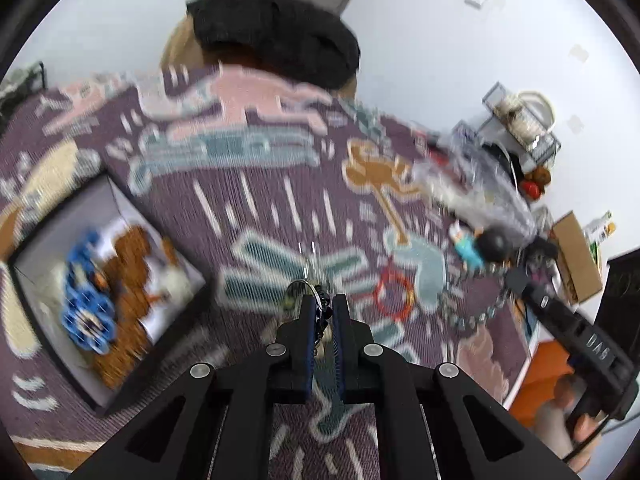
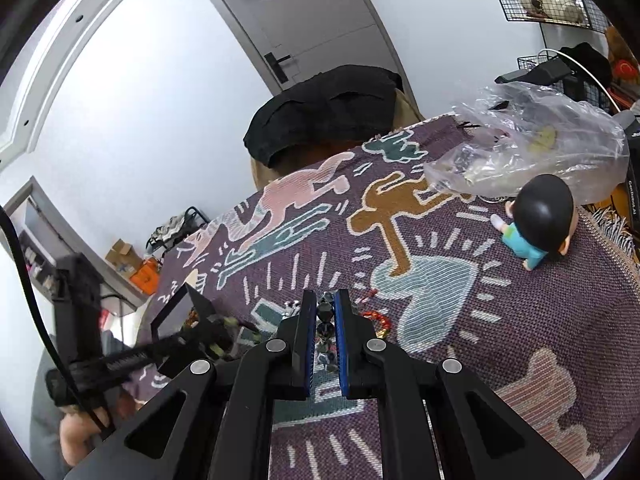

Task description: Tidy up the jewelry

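Note:
My left gripper (image 1: 324,304) is shut on a small piece of jewelry (image 1: 298,290) with a silver hoop and dark beads, held just above the patterned cloth (image 1: 260,168). My right gripper (image 2: 324,305) is shut on a strand of dark beads (image 2: 325,320). In the left wrist view that strand (image 1: 472,318) hangs in a curve from the right gripper's tip (image 1: 514,280). An open box (image 1: 80,216) on the left holds blue jewelry (image 1: 86,300) and brown beads (image 1: 128,264). A red bracelet (image 1: 394,294) lies on the cloth between the grippers.
A toy figure (image 2: 536,224) with a black head lies at the right of the cloth. Behind it sits a crumpled clear plastic bag (image 2: 540,148). A chair with a black garment (image 2: 328,108) stands at the far edge. A person's hand (image 1: 580,420) holds the right gripper.

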`<state>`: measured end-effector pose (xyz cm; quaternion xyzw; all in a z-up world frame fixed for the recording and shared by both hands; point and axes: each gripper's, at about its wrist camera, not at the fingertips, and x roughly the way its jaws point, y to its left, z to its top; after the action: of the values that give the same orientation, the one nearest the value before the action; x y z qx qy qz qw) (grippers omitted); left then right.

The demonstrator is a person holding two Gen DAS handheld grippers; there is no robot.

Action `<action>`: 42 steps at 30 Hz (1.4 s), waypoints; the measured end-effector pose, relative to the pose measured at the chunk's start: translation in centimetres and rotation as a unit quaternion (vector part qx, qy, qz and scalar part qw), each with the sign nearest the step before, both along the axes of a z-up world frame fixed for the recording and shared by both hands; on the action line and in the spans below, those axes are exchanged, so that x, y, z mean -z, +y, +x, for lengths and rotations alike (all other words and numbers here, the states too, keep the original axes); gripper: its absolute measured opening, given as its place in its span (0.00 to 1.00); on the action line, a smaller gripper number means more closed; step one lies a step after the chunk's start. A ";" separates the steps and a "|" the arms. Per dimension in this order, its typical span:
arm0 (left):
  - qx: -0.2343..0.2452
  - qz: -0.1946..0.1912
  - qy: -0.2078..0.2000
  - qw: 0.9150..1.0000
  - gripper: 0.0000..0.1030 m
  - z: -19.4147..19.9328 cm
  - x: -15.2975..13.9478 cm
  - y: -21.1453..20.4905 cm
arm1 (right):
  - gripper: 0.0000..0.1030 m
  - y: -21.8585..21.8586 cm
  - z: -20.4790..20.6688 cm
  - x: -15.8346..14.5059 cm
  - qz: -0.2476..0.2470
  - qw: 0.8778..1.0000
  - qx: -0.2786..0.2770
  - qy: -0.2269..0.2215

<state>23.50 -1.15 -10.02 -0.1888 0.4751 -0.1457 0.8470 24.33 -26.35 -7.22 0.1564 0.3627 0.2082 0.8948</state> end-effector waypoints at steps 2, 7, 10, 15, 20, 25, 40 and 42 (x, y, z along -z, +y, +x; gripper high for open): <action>0.007 -0.003 0.016 1.000 0.08 -0.2 1.2 -0.4 | 0.09 0.3 -0.1 0.2 -0.002 1.000 -0.002 0.001; 0.031 -0.018 0.048 0.998 0.08 -0.4 3.2 -1.3 | 0.09 0.5 0.2 0.6 -0.005 1.000 -0.003 0.007; 0.024 -0.016 0.050 0.998 0.08 -0.5 3.2 -1.2 | 0.09 0.5 0.3 0.7 -0.006 1.000 -0.001 0.009; 0.020 -0.029 0.055 0.998 0.08 -0.6 3.5 -0.6 | 0.09 0.4 0.4 1.0 -0.006 1.000 0.000 0.013; 0.023 -0.063 0.058 0.996 0.08 -0.9 3.8 0.0 | 0.09 0.7 0.4 1.2 -0.007 1.000 -0.004 0.016; 0.017 -0.061 0.063 0.996 0.08 -1.2 4.0 0.5 | 0.09 1.0 0.3 1.2 -0.010 1.000 -0.008 0.015; 0.013 -0.103 0.034 0.994 0.08 -2.2 2.2 2.1 | 0.10 1.7 0.4 1.5 -0.016 1.000 -0.014 0.019; 0.017 -0.096 0.021 0.995 0.08 -2.5 1.1 1.9 | 0.10 1.8 0.4 1.6 -0.016 1.000 -0.015 0.020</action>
<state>20.96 0.79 -11.10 -0.2636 0.4796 -0.2013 0.8124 24.75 -24.55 -8.82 0.1408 0.3860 0.2129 0.8865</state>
